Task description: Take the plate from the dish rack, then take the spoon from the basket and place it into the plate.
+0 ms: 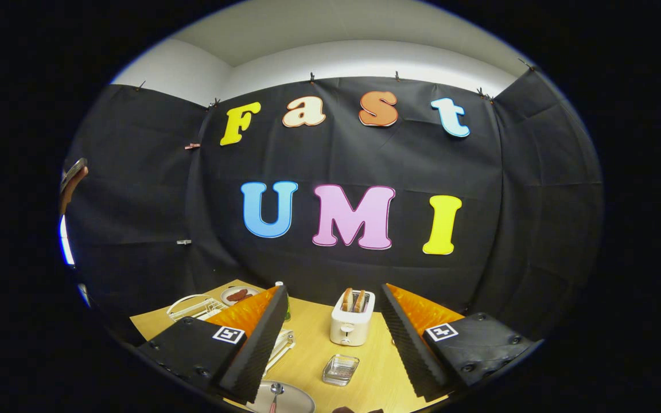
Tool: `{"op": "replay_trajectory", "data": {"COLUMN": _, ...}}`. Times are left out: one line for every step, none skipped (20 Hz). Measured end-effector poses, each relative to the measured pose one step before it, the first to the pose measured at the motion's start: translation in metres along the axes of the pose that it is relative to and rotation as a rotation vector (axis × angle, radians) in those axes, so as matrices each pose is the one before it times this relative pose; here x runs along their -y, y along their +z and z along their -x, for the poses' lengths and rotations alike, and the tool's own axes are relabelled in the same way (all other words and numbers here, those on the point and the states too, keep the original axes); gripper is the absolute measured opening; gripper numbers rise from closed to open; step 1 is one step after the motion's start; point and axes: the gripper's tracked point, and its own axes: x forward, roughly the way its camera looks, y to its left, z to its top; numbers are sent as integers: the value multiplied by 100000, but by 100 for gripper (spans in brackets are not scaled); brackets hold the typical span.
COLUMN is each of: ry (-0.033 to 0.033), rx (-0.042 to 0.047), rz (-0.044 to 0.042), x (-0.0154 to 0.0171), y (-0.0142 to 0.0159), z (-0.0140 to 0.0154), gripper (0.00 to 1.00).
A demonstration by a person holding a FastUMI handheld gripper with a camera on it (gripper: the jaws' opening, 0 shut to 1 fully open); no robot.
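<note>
A: How does the gripper (330, 338) stand?

B: Its fingers (261, 338) are spread wide, with nothing between them but bare table (313, 338). They touch nothing.

A: And the plate?

B: The plate (290, 400) lies flat on the table, low between the fingers and nearer the left one. The spoon (275, 396) rests in it, bowl end pointing away.

A: Any writing to read?

B: Each finger base carries a square black-and-white marker (228, 334), a pattern and not words. Nothing else is legible.

A: What else is around?

B: A white toaster (352, 324) with two slices in its slots stands beyond the fingers. A small clear glass dish (340, 369) sits just ahead of the plate. A white wire dish rack (193, 307) and a small plate of reddish food (238, 295) lie off past the left finger, which partly hides another white rack-like thing (280, 347).
</note>
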Motion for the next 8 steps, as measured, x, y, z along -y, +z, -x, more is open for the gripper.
{"op": "replay_trajectory", "data": {"ry": 132, "rx": 220, "rz": -297, "x": 18, "y": 62, "z": 77, "gripper": 98}}
{"op": "replay_trajectory", "data": {"ry": -170, "rx": 104, "rz": -369, "x": 137, "y": -49, "z": 67, "gripper": 98}}
{"op": "replay_trajectory", "data": {"ry": -82, "rx": -235, "rz": -300, "x": 40, "y": -80, "z": 64, "gripper": 98}}
{"op": "replay_trajectory", "data": {"ry": -103, "rx": -49, "rz": -235, "x": 38, "y": -76, "z": 89, "gripper": 98}}
{"op": "replay_trajectory", "data": {"ry": -6, "rx": -86, "rz": -149, "x": -25, "y": -58, "z": 54, "gripper": 98}}
{"op": "replay_trajectory", "data": {"ry": 115, "rx": 126, "rz": -5, "x": -105, "y": 64, "z": 54, "gripper": 98}}
{"op": "replay_trajectory", "data": {"ry": -154, "rx": 161, "rz": 63, "x": -29, "y": 14, "z": 7, "gripper": 98}}
{"op": "replay_trajectory", "data": {"ry": -30, "rx": 298, "rz": 25, "x": -7, "y": 33, "z": 70, "gripper": 98}}
